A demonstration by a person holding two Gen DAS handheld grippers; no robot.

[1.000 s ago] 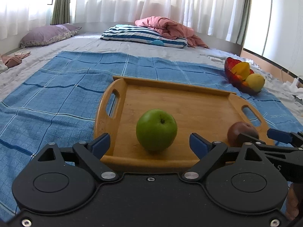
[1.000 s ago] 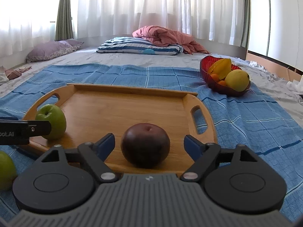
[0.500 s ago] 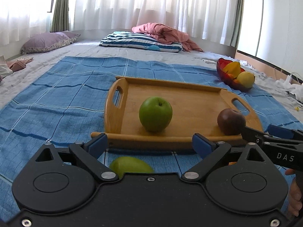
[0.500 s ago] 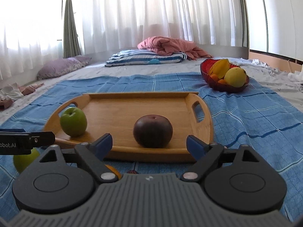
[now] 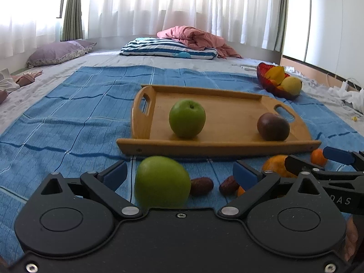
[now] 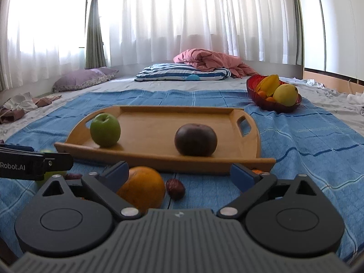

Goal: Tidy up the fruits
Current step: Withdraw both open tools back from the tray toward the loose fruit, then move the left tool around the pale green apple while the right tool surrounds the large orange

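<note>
A wooden tray [image 5: 204, 146] [image 6: 159, 159] lies on the blue blanket. On it rest a green apple [image 5: 187, 121] [image 6: 105, 129] and a dark purple fruit [image 5: 273, 126] [image 6: 195, 139]. My left gripper [image 5: 179, 174] hovers in front of the tray, its jaws opening. A second green fruit [image 5: 162, 182] lies on the blanket between them, untouched by the pads. My right gripper [image 6: 179, 174] is also opening. An orange [image 6: 142, 187] sits by its left finger and a brown date [image 6: 175, 188] lies between the fingers; neither is gripped.
A red bowl [image 5: 275, 88] [image 6: 268, 107] with yellow and orange fruit stands at the back right. Two dates [image 5: 201, 186] and a small orange [image 5: 318, 157] lie loose before the tray. Pillows and a pink quilt [image 6: 209, 60] lie far back.
Both grippers have drawn back from the tray, leaving the apple and the dark fruit on it. Their jaws stand wider. Loose fruit on the blanket has come into view.
</note>
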